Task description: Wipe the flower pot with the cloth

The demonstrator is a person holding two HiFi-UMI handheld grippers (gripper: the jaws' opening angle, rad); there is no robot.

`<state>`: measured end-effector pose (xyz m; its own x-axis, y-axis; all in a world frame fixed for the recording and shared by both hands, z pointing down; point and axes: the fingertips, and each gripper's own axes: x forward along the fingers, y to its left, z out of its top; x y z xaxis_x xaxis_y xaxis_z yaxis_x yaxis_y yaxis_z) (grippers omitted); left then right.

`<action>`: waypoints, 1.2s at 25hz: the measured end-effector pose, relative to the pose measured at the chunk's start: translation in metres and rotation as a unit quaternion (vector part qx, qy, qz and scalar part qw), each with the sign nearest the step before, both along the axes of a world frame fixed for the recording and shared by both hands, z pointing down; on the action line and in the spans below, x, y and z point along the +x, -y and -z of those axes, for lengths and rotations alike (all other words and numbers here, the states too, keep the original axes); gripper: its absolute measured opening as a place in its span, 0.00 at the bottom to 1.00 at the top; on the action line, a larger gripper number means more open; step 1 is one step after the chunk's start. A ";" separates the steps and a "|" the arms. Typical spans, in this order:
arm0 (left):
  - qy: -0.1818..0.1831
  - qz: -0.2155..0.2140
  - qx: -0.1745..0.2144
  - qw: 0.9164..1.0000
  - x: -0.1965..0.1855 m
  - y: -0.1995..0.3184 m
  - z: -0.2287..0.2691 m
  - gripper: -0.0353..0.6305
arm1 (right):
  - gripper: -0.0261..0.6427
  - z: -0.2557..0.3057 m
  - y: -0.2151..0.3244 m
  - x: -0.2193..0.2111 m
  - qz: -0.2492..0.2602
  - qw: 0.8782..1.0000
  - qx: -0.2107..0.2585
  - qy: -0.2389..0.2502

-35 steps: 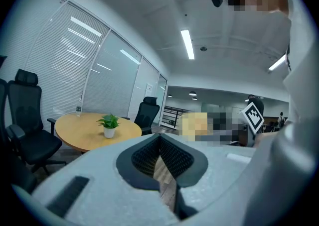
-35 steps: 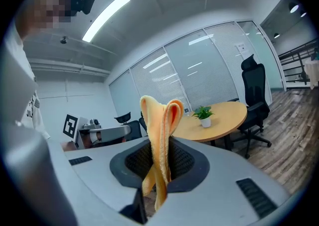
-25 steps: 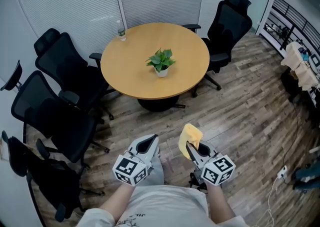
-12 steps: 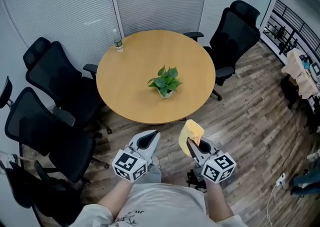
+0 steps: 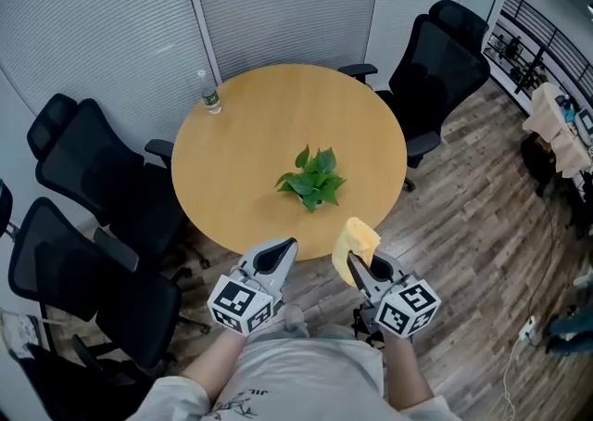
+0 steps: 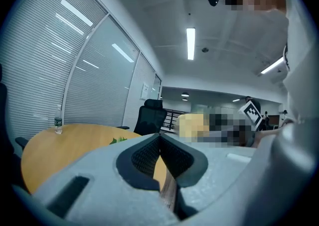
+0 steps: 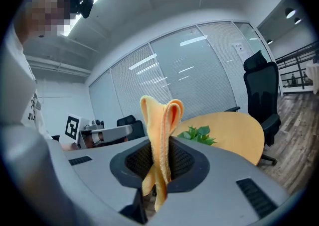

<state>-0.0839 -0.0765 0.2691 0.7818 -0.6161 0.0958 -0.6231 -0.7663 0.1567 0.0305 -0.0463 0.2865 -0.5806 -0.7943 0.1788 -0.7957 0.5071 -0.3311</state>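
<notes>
A small potted plant (image 5: 312,182) stands near the middle of the round wooden table (image 5: 232,159); its leaves hide most of the pot. My right gripper (image 5: 357,268) is shut on a folded yellow cloth (image 5: 356,239), which sticks up from the jaws just short of the table's near edge. In the right gripper view the cloth (image 7: 161,130) stands pinched between the pads, with the plant (image 7: 198,134) beyond it. My left gripper (image 5: 280,257) is beside it, shut and empty. In the left gripper view its jaws (image 6: 160,139) meet, and the table (image 6: 60,146) lies ahead.
A water bottle (image 5: 209,95) stands at the table's far left edge. Black office chairs ring the table: two at the left (image 5: 93,178), one at the far right (image 5: 440,57). Blinds and glass walls stand behind. Clutter and cables lie along the right wall (image 5: 556,141).
Both grippers have moved forward, so the table and plant are much nearer. The cloth stays in the right gripper and the left stays shut.
</notes>
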 end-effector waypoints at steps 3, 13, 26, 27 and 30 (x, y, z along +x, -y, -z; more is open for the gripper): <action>-0.002 -0.006 -0.007 1.000 0.005 0.010 -0.004 0.06 | 0.12 -0.003 0.008 0.005 -0.006 1.000 -0.008 -0.004; -0.005 -0.004 -0.029 1.000 0.020 0.033 -0.015 0.06 | 0.12 -0.005 0.040 0.024 0.006 1.000 -0.020 -0.013; 0.015 0.007 -0.035 0.999 0.034 0.061 -0.028 0.06 | 0.12 -0.016 0.080 0.054 0.022 0.999 -0.038 -0.022; 0.017 0.009 -0.036 0.999 0.033 0.064 -0.031 0.06 | 0.12 -0.018 0.083 0.056 0.022 0.999 -0.040 -0.023; 0.022 0.015 -0.038 0.999 0.031 0.073 -0.039 0.06 | 0.12 -0.026 0.093 0.061 0.022 0.998 -0.047 -0.025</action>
<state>-0.0530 -0.1491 0.3083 0.7570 -0.6287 0.1781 -0.6533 -0.7340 0.1856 0.0915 -0.1397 0.3126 -0.6034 -0.7462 0.2812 -0.7900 0.5113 -0.3384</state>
